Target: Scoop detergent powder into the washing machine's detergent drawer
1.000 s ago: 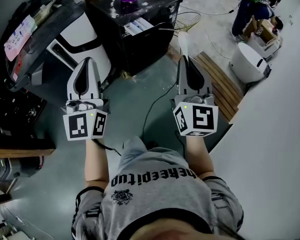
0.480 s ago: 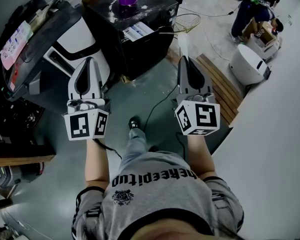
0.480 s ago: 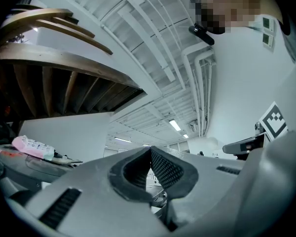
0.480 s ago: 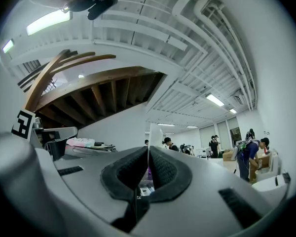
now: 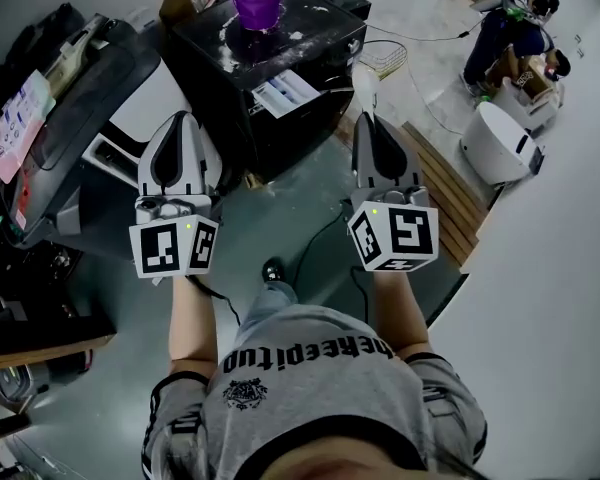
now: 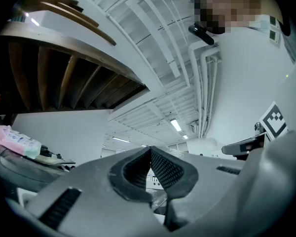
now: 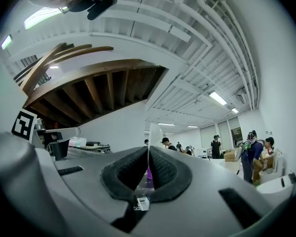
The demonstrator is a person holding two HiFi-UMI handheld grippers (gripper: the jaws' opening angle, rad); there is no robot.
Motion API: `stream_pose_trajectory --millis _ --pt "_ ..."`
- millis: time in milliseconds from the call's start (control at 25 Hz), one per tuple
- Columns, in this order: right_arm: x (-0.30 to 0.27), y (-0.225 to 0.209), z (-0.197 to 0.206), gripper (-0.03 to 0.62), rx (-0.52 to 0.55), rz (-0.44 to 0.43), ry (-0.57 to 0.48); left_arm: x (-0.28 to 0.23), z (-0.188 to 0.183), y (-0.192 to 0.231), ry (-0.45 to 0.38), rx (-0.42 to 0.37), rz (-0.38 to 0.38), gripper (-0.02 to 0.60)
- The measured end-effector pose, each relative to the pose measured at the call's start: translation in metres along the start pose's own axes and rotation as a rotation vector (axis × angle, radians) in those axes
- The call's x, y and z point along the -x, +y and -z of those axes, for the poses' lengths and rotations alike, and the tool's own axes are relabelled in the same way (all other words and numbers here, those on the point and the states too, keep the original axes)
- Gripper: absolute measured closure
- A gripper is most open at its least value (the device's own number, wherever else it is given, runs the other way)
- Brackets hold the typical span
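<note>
A purple cup [image 5: 257, 0] with white powder in it stands on a black cabinet [image 5: 310, 38] dusted with spilled powder. To its left is a white washing machine [image 5: 160, 83] with a dark lid. My right gripper [image 5: 365, 118] [image 7: 148, 152] is shut on a thin white scoop [image 5: 365, 86] [image 7: 154, 132], whose end pokes out past the jaws toward the cabinet. My left gripper [image 5: 183, 118] [image 6: 149, 149] is shut with nothing in it, over the machine's front. Both are held level in front of the person, short of the cup.
Wooden planks [image 5: 445, 183] lie on the floor at the right, with a white round appliance [image 5: 500, 138] behind them. A wire basket [image 5: 380, 56] sits beside the cabinet, a black cable [image 5: 320, 238] runs across the floor, and people [image 5: 520, 28] work at the far right.
The person has stepped forward: the cabinet, the cup and the washing machine sit lower and nearer in the head view. Both grippers keep their pose and grip.
</note>
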State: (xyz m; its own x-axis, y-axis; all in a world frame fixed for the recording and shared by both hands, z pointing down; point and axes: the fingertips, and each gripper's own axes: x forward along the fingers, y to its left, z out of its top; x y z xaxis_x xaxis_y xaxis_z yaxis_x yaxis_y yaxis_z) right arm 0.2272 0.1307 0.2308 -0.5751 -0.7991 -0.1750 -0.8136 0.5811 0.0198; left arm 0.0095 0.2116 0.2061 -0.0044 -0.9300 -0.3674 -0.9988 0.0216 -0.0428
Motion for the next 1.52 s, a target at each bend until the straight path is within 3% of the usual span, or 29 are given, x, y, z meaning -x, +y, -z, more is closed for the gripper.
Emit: stream_pose_trajectory --millis 360,720,1120,1520 --pt "-0.086 0.006 0.018 0.586 -0.023 0.019 0.014 -0.070 0.029 0.050 0.007 -0.009 0.046 0.577" --pt "-0.141 0.020 0.036 0.586 -0.035 0.048 0.017 -0.109 0.055 0.098 0.016 -0.003 0.057 0.577" --pt "-0.168 0.021 0.050 0.586 -0.033 0.070 0.049 -0.135 0.081 0.115 0.024 0.048 0.085 0.577" --pt "-0.231 0.003 0.062 0.586 -0.062 0.042 0.034 -0.185 0.102 0.139 0.020 0.023 0.058 0.577"
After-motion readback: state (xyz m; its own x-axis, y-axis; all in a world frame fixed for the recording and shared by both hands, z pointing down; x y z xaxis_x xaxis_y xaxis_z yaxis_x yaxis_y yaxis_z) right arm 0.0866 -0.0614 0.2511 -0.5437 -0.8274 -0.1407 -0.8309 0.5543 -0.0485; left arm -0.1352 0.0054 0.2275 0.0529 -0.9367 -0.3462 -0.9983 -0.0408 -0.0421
